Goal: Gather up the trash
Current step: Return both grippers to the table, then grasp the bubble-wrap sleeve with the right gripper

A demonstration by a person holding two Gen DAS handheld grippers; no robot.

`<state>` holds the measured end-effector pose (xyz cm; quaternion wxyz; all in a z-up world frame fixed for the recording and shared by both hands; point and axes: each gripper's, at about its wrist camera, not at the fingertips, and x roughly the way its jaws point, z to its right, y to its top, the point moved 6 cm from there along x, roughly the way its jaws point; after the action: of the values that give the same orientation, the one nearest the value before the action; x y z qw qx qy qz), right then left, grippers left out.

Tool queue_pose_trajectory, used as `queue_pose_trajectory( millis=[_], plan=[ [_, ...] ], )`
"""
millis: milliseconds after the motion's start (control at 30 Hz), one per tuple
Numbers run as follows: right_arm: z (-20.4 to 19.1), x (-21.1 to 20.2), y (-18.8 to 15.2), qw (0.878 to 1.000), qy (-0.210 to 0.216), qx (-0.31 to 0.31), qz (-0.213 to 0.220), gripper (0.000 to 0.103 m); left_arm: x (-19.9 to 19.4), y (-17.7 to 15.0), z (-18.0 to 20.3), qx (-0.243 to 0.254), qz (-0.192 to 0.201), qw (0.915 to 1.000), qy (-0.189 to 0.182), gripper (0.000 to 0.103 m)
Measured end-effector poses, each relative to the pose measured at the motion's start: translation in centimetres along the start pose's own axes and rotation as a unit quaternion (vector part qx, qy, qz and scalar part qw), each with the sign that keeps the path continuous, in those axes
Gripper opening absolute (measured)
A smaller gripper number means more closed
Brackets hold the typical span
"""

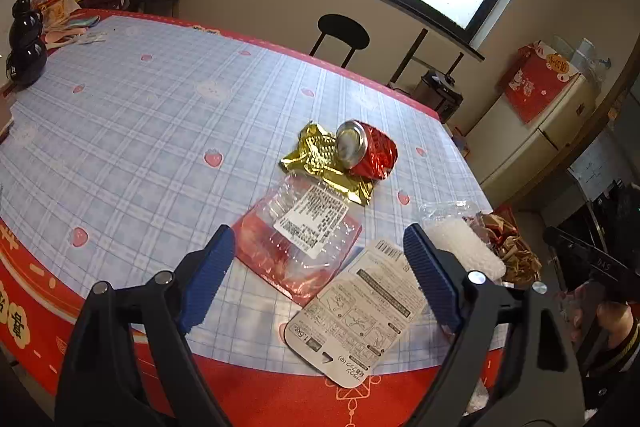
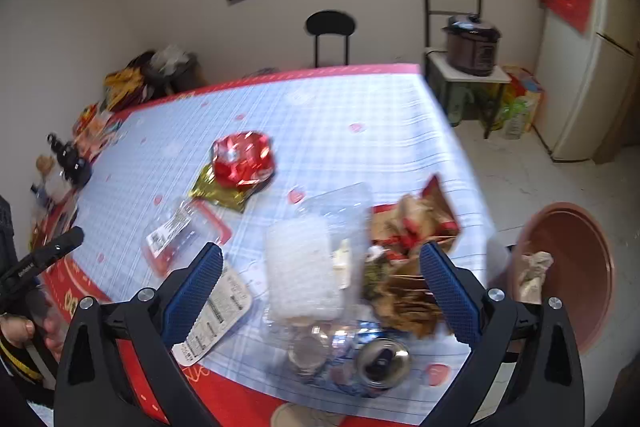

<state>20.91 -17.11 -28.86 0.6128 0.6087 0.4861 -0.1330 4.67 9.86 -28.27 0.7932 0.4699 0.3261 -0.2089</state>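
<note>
A: What does the left gripper [image 1: 320,275] have hold of?

B: Nothing. Its blue fingers [image 1: 208,275] stand wide apart over the near edge of the counter [image 1: 140,99], with a clear plastic tray [image 1: 298,239] and a white printed card [image 1: 352,311] lying between them on the checked cloth. The pads touch neither.

A: And the right gripper [image 2: 320,291]?

B: Also spread wide and empty. Between its fingers, on the counter, lie a clear pack of white pellets [image 2: 302,275] and a heap of brown and red wrappers [image 2: 404,251]. That view is blurred, so details are soft.

A: Where is the rest of the trash?

B: A crushed red can [image 1: 368,149] lies on its side atop a gold foil wrapper [image 1: 320,167], toward the middle of the counter, just beyond the tray. At the near edge in the right view sit a silver can [image 2: 384,363], top facing up, and crumpled clear plastic [image 2: 316,351] beside it.

A: Anything off the counter?

B: A reddish-brown basin [image 2: 572,271] stands on the floor past the right edge, with a crumpled pale scrap [image 2: 534,271] in it.
</note>
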Motion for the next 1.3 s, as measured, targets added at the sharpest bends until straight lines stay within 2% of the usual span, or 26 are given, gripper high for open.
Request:
queue_pose_trajectory(
  millis=[100,200,433,467,533,567,600,667,767,1033,1133,1300],
  plan=[
    [-2.5,3.1,-0.9,0.999,0.004,-0.028,-0.034,0.085,1.1,-1.0,-0.2,0.004,-0.013,0.9999,-0.004,0.085],
    [-3.6,5.8,-1.9,0.997,-0.012,-0.042,-0.065,0.077,1.4,-1.2,-0.6,0.005,-0.013,0.9999,0.000,0.085],
    [-3.2,8.8,-3.2,0.991,-0.068,-0.058,-0.104,0.074,1.7,-2.2,-0.8,0.028,-0.013,0.9995,0.002,0.085],
    [-3.4,9.0,-3.4,0.989,-0.073,-0.066,-0.108,0.070,1.8,-2.3,-1.0,0.027,-0.015,0.9995,0.000,0.085],
    [-3.5,9.4,-3.7,0.987,-0.079,-0.079,-0.119,0.056,1.9,-2.4,-1.1,0.025,-0.019,0.9995,-0.001,0.085],
    [-3.5,9.5,-3.9,0.986,-0.077,-0.078,-0.125,0.042,1.9,-2.4,-1.2,0.023,-0.019,0.9995,-0.001,0.085],
    [-3.5,9.5,-3.9,0.987,-0.074,-0.074,-0.125,0.036,1.8,-2.4,-1.3,0.022,-0.019,0.9996,-0.001,0.085],
    [-3.6,8.9,-3.9,0.989,-0.066,-0.067,-0.117,0.029,1.7,-2.4,-1.3,0.022,-0.017,0.9996,-0.002,0.085],
    [-4.0,7.5,-3.7,0.991,-0.054,-0.064,-0.099,0.025,1.7,-2.5,-1.1,0.026,-0.019,0.9995,-0.005,0.085],
    [-5.6,2.5,-3.8,0.998,-0.016,-0.066,-0.012,0.025,2.5,-3.8,0.9,0.059,-0.039,0.9974,-0.015,0.084],
    [-5.1,1.2,-3.9,0.998,-0.016,-0.060,0.009,0.025,2.9,-4.1,2.1,0.077,-0.045,0.9957,-0.022,0.084],
    [-3.4,-0.8,-3.5,0.998,-0.021,-0.032,0.042,0.025,4.7,-5.7,5.1,0.135,-0.075,0.9876,-0.031,0.084]
  ],
)
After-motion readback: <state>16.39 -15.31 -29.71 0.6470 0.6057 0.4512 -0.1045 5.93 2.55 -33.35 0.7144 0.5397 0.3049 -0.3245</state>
